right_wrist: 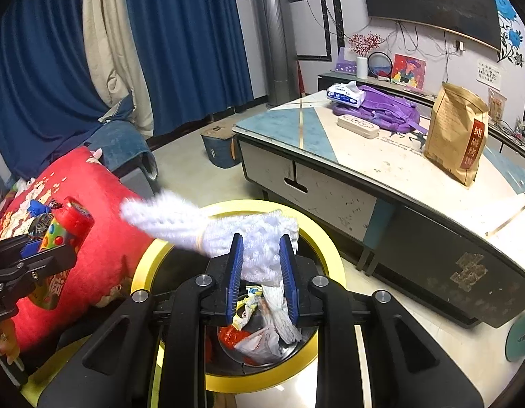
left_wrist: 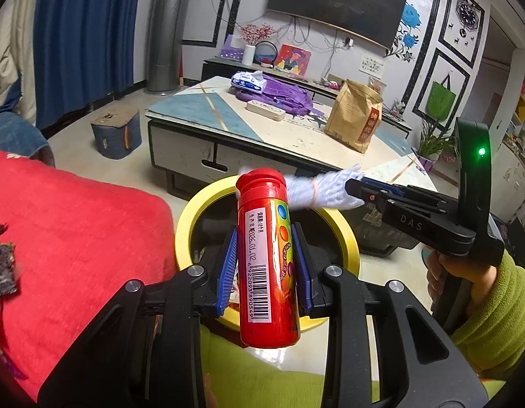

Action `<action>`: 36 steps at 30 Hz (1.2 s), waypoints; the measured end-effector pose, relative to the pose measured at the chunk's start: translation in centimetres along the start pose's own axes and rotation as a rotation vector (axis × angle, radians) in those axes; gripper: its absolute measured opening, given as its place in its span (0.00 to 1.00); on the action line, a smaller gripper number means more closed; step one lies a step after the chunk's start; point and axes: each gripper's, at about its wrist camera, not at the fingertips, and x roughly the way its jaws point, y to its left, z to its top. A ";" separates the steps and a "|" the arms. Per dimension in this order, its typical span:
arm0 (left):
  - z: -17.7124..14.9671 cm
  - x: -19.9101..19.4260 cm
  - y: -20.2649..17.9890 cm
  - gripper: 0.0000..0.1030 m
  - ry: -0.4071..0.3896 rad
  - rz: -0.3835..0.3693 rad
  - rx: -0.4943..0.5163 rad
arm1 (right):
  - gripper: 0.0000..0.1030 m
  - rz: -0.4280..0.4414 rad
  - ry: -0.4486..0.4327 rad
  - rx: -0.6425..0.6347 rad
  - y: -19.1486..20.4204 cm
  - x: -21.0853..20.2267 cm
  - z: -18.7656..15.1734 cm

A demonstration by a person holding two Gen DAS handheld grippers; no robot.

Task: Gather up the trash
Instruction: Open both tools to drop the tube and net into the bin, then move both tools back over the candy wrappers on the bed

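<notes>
Left gripper (left_wrist: pixel 265 265) is clamping a red cylindrical plastic candy tube (left_wrist: pixel 267 258) across its middle, cap end tilted over the round yellow-rimmed black trash bin (left_wrist: pixel 191 217). Right gripper (right_wrist: pixel 262 272) is clamping a white knitted cotton glove (right_wrist: pixel 259 238), loose part flapping to the side above the bin, which is already holding wrappers and a plastic bag (right_wrist: pixel 262 340). Both items are hovering over the opening, not yet dropped. For a clean drop, probably centre each item over the black opening, clear of the rim, and release the glove once its trailing end is hanging inside. More wrappers are lying on the red cushion (left_wrist: pixel 75 224) beside the bin.
</notes>
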 end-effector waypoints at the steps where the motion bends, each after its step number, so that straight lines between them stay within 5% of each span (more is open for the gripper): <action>1: 0.1 0.3 -0.1 0.23 0.005 -0.002 0.006 | 0.22 0.000 0.002 0.001 -0.1 0.1 0.0; 10: 0.2 2.4 -0.1 0.23 0.042 -0.007 0.008 | 0.23 0.004 0.018 0.016 -0.5 0.6 -0.4; 13: 0.5 2.8 -0.1 0.23 0.049 -0.007 0.001 | 0.34 0.000 0.016 0.032 -1.0 0.5 -0.3; 15: 0.6 3.0 -0.1 0.30 0.047 0.000 0.001 | 0.46 -0.003 0.011 0.040 -1.2 0.4 -0.2; 17: 0.8 2.9 -0.1 0.49 0.041 0.001 -0.005 | 0.52 -0.012 -0.003 0.050 -1.5 0.0 -0.1; 26: 0.8 1.2 0.6 0.89 0.007 0.041 -0.041 | 0.67 -0.021 -0.040 0.071 -1.7 -1.0 0.4; 36: 0.3 -2.7 1.6 0.89 -0.065 0.137 -0.060 | 0.76 0.006 -0.092 0.039 0.6 -2.4 1.1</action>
